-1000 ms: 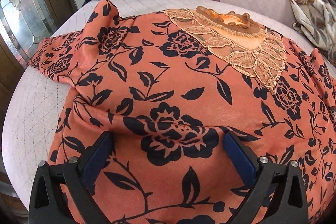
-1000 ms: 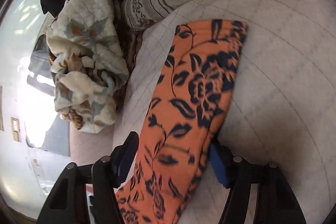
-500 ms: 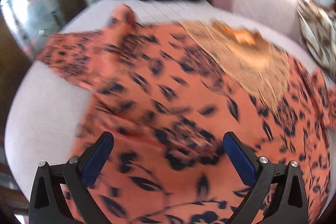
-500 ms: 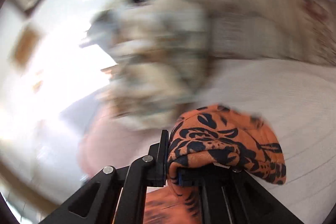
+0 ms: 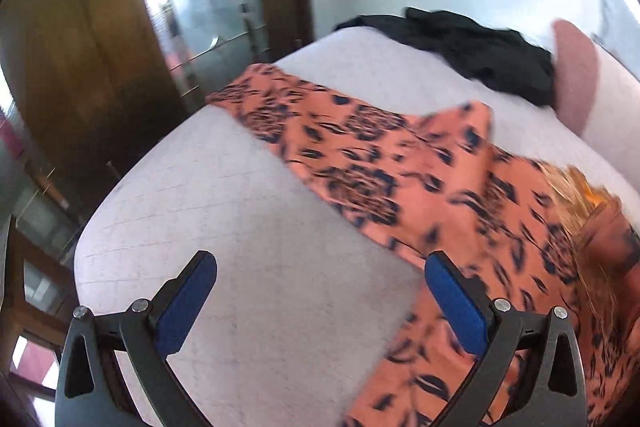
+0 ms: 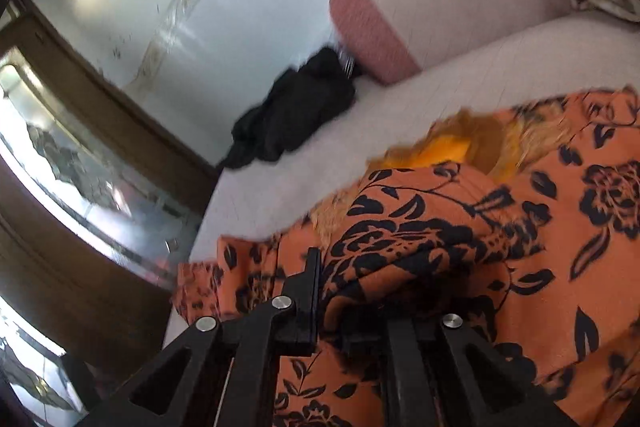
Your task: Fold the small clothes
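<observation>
While the right tongs [image 6: 352,307] stay clenched on a bunched sleeve of the orange floral top [image 6: 540,227], having snapped closed on that cloth within the last second, they now ride over the garment's body rather than out at its flat sleeve end, where they stood a second ago. Folded fabric drapes over the fingers, and just beyond it sits the yellow lace collar [image 6: 444,147]. Further back, a black garment [image 6: 296,111] lies heaped against the pink bolster [image 6: 372,35] at the wall.

Over on the left, the left tongs [image 5: 316,307] gape wide, released, nothing between the blue pads [image 5: 456,311]. Earlier they hovered over the middle of the top; now bare pale mattress [image 5: 248,227] fills the gap, and the orange cloth runs off to the right, one sleeve stretched toward the bed's far edge. Beyond that, the black heap again, then a glass-panelled wooden door [image 5: 192,7], all somewhat blurred.
</observation>
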The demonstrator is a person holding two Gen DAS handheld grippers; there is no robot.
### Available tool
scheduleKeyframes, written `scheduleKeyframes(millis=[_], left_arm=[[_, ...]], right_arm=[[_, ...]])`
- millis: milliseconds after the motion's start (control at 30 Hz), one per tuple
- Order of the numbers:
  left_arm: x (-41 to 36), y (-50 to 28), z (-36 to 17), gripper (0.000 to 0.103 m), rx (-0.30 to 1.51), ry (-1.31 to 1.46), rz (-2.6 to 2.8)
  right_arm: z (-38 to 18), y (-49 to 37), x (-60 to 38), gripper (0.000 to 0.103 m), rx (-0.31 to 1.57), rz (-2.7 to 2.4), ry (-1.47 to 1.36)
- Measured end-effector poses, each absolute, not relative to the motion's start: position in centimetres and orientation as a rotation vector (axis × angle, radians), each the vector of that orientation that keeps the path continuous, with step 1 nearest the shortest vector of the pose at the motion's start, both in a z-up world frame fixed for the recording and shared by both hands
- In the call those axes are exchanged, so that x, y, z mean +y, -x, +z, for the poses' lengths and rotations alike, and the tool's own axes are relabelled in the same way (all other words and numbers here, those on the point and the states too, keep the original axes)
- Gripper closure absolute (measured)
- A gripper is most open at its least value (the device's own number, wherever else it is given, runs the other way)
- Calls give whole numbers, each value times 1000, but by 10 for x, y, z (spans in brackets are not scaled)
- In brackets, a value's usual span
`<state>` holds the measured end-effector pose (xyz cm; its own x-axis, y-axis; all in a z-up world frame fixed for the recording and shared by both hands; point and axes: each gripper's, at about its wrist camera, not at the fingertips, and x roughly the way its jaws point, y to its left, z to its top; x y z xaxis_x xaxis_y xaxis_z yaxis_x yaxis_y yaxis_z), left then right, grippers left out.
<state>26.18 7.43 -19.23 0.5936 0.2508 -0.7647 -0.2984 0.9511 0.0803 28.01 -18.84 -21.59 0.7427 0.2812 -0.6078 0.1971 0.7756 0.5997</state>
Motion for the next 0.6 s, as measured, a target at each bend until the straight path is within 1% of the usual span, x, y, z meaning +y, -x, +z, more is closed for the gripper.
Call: scheduleKeyframes(millis=[67, 100, 133, 200, 233, 300, 467, 533, 600], left_arm=[[89, -266, -193, 0, 887, 81, 342], [96, -267, -194, 0, 893, 96, 349], [99, -268, -194, 0, 896, 108, 353], [104, -269, -192, 0, 896, 132, 357], [108, -270, -191, 0, 894, 141, 358], [110, -270, -190, 0, 889, 154, 363], [103, -269, -188, 0, 884, 158, 348], [97, -268, -188, 0, 884, 149, 346], [94, -268, -189, 0, 888, 147, 342]], right_arm=[[-242, -291, -151, 88, 866, 39, -639], [-253, -293, -140, 76, 894, 63, -623], [-257, -294, -132, 49, 907, 90, -616], [-255, -284, -124, 18, 858, 181, -641], [-250, -275, -117, 16, 834, 211, -634], [-236, -267, -113, 16, 806, 265, -557], [-221, -243, -134, 16, 808, 363, -423], [-216, -239, -145, 16, 806, 306, -484], [-226, -240, -175, 16, 811, 257, -643]])
